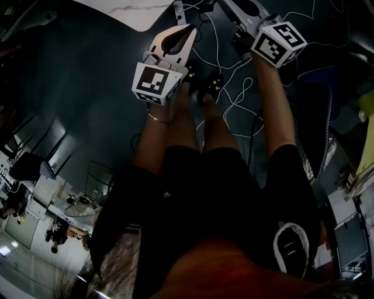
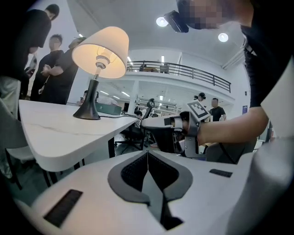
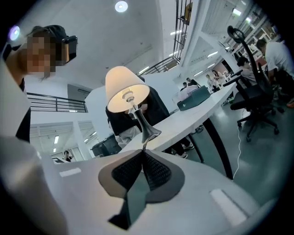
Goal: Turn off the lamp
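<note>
The lamp (image 2: pixel 100 50) is lit, with a cream shade and a dark flared base, and stands on the white table (image 2: pixel 55 133). In the right gripper view the lamp (image 3: pixel 126 87) glows straight ahead above the jaws. My right gripper (image 3: pixel 143 151) is shut, and the lamp's thin cord (image 3: pixel 144 145) runs from its tip up to the base. In the left gripper view the cord (image 2: pixel 119 117) trails off the table edge toward the right gripper (image 2: pixel 146 123). My left gripper (image 2: pixel 147 153) is shut on nothing, beside the table. Both the left gripper (image 1: pixel 188 28) and the right gripper (image 1: pixel 229 6) show in the dark head view.
Several people (image 2: pixel 50 64) stand behind the table. A green box (image 3: pixel 193 98) lies further along it, and a black office chair (image 3: pixel 257 96) stands past its end. White cables (image 1: pixel 234 99) lie looped on the dark floor by my feet.
</note>
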A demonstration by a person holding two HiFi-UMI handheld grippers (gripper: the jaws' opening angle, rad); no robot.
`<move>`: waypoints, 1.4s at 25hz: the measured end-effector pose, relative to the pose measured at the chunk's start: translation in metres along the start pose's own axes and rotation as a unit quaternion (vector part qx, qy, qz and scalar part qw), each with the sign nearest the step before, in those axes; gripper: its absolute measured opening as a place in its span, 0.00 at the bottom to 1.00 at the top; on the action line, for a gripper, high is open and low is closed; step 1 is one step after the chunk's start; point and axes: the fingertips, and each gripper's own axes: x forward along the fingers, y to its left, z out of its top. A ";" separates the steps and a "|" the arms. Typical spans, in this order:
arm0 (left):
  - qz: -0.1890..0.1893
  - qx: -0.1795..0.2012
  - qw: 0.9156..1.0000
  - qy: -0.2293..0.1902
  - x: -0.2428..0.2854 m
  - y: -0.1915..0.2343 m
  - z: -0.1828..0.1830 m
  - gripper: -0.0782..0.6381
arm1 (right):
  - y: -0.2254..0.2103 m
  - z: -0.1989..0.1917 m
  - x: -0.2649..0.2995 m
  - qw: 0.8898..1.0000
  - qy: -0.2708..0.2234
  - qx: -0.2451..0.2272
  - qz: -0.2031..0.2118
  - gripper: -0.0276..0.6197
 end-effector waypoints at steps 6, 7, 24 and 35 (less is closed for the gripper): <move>-0.012 0.013 1.000 0.008 0.031 0.000 0.000 0.12 | 0.009 0.016 -0.003 0.999 -0.016 0.030 0.031 0.07; -0.015 0.016 1.000 0.013 0.037 -0.001 -0.002 0.12 | 0.010 0.018 -0.003 0.998 -0.019 0.039 0.037 0.07; -0.056 0.007 0.998 0.017 0.075 -0.006 0.003 0.19 | 0.018 0.021 -0.003 0.991 -0.040 0.111 0.069 0.07; -0.080 -0.006 0.997 0.007 0.073 -0.022 0.007 0.14 | -0.004 0.021 -0.038 0.997 -0.056 -0.030 -0.035 0.09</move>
